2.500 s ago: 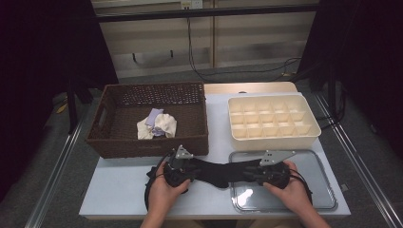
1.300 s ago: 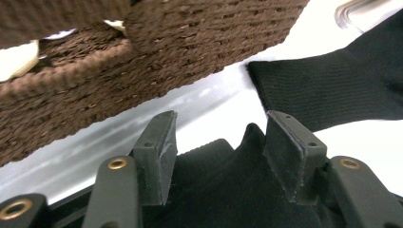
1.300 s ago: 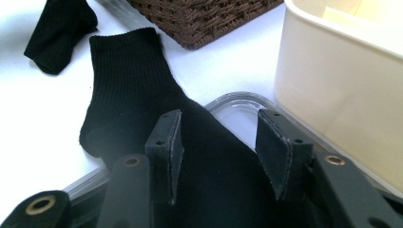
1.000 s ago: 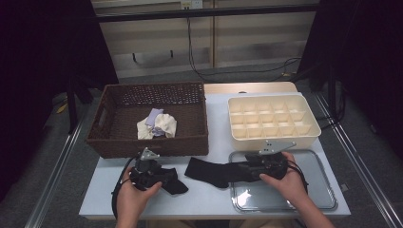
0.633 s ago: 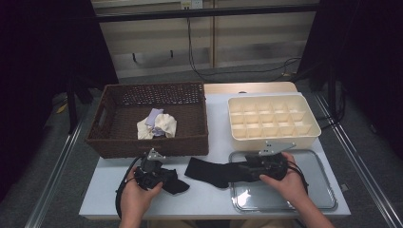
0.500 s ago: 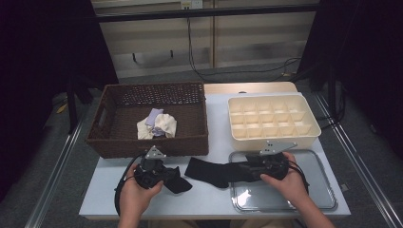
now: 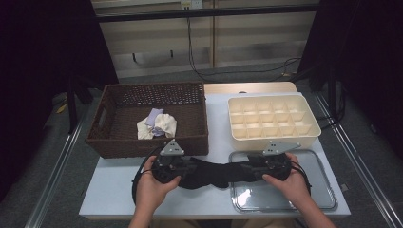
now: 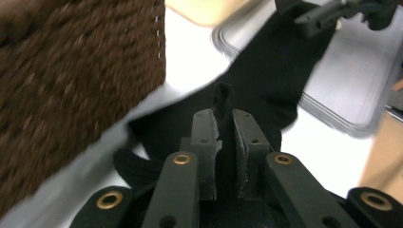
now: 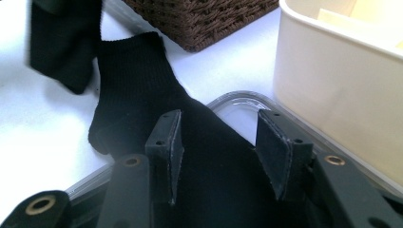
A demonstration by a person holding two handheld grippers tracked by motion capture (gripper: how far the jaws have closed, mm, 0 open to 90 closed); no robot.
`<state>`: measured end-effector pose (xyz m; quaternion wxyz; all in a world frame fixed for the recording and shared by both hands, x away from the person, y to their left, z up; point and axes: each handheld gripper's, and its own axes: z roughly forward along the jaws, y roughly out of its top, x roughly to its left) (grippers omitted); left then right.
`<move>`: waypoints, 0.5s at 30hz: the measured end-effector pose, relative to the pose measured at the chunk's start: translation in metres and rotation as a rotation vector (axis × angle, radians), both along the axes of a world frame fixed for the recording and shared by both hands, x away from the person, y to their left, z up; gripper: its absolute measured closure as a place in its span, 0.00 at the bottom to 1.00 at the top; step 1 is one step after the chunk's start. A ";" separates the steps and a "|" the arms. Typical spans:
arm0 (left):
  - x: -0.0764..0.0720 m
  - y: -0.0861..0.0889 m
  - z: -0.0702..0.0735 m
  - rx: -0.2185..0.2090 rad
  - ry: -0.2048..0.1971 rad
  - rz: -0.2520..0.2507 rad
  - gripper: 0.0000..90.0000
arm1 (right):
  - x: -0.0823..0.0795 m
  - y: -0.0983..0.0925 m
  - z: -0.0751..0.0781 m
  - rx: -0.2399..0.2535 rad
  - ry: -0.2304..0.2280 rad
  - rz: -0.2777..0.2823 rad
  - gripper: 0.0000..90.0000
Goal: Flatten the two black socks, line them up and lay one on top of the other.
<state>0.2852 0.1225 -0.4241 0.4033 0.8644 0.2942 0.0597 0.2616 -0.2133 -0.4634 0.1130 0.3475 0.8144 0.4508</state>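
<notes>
We see 1 black knit sock [image 7: 214, 173] stretched flat on the white table [image 7: 114, 190], long axis running left to right, its right end over the rim of the clear tray [image 7: 323, 199]. The left gripper [image 8: 225, 142] has just been closing; its pads pinch a ribbed fold. The right gripper [image 9: 223, 152] rests over the sock, jaws apart. A woven basket [image 7: 190, 137] stands just behind.
</notes>
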 end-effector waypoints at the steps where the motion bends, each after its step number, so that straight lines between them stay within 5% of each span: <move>1: 0.003 -0.004 -0.004 0.006 0.005 0.026 0.68 | 0.000 0.000 0.000 -0.002 0.000 0.001 0.58; 3: 0.005 -0.006 -0.008 0.029 -0.004 0.042 0.52 | 0.001 0.001 -0.002 -0.006 -0.001 0.008 0.58; 15: -0.002 0.034 -0.005 0.047 -0.024 0.159 0.48 | 0.001 0.004 -0.001 -0.007 -0.001 0.016 0.58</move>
